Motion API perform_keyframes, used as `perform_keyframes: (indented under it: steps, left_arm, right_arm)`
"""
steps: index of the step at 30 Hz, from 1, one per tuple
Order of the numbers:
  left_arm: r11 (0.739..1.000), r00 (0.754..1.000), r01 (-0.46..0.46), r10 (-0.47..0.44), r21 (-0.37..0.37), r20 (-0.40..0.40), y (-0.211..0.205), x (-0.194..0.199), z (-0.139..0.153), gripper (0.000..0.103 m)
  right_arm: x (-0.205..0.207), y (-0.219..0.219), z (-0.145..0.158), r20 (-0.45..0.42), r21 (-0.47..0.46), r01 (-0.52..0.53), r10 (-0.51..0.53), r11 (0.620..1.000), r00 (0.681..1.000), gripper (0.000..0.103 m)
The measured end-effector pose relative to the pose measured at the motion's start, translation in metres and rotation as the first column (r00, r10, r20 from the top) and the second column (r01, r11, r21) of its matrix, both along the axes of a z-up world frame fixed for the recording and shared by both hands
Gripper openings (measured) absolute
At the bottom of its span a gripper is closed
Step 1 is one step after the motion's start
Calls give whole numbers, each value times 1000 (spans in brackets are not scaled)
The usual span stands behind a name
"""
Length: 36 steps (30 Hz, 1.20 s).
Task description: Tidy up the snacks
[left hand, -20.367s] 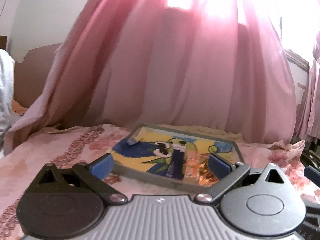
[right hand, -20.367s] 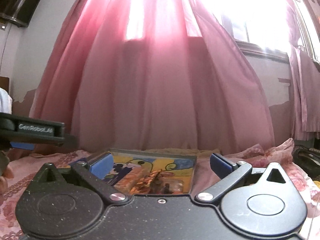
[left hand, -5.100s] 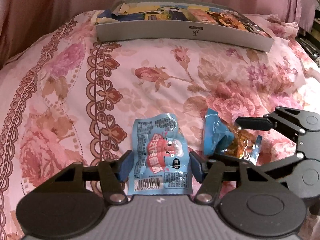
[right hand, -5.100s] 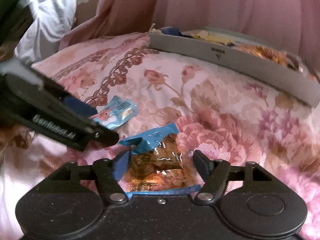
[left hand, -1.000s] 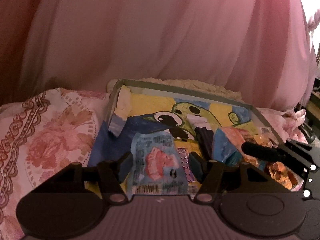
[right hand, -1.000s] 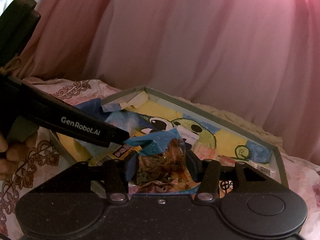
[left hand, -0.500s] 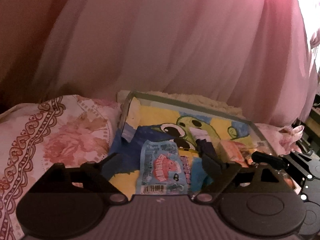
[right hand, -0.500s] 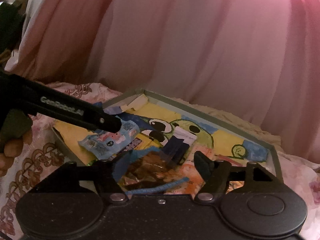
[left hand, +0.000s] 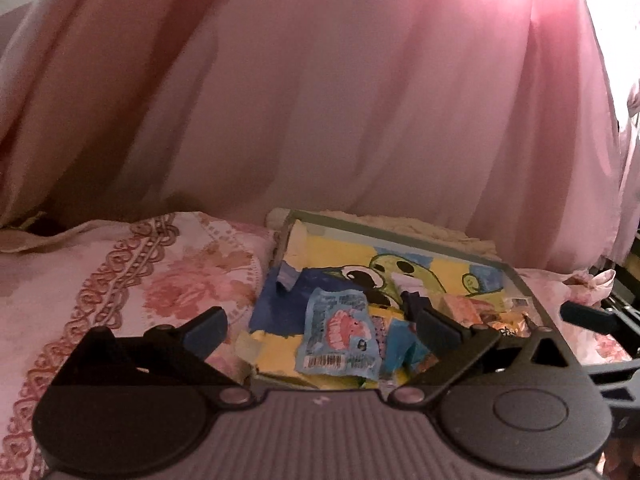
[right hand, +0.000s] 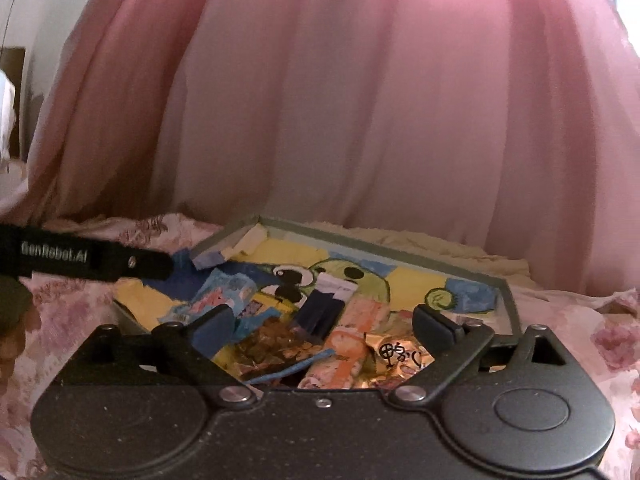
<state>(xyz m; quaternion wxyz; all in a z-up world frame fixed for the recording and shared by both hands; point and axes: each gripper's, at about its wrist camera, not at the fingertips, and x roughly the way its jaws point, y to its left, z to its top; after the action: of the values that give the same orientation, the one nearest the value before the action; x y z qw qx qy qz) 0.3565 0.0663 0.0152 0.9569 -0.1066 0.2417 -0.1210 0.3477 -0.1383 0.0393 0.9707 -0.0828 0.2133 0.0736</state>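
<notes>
A shallow grey tray (left hand: 400, 235) with a yellow and blue cartoon lining sits on the bed; it also shows in the right wrist view (right hand: 360, 245). A light blue snack packet (left hand: 340, 334) with a pink figure lies in the tray, seen too in the right wrist view (right hand: 218, 292). A clear packet of brown snack with blue edges (right hand: 272, 346) lies beside it. My left gripper (left hand: 320, 330) is open and empty above the tray's near edge. My right gripper (right hand: 322, 326) is open and empty over the tray.
Other packets lie in the tray: an orange one (right hand: 358, 320), a gold one (right hand: 396, 354) and a dark blue one (right hand: 320, 312). A pink curtain (left hand: 320, 100) hangs right behind the tray. The flowered pink bedspread (left hand: 120, 280) spreads to the left.
Both grippers opened and let go of their packets, which now lie in the tray. Both grippers have drawn back a little from the tray.
</notes>
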Motion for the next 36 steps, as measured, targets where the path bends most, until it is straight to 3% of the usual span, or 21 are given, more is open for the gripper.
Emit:
perform_keyframes:
  steps: [11, 23, 36]
  left_arm:
    - [999, 998, -38, 36, 24, 49, 1, -50, 25, 102]
    - [998, 996, -67, 66, 15, 61, -2, -109, 40, 103]
    - [998, 996, -56, 55, 15, 77, -11, -148, 34, 103]
  right_arm:
    - [-41, -12, 23, 40, 96, 61, -65, 993, 997, 102]
    - [-101, -23, 50, 79, 104, 58, -66, 993, 995, 102]
    - [-146, -31, 50, 97, 99, 103, -112, 990, 989, 102]
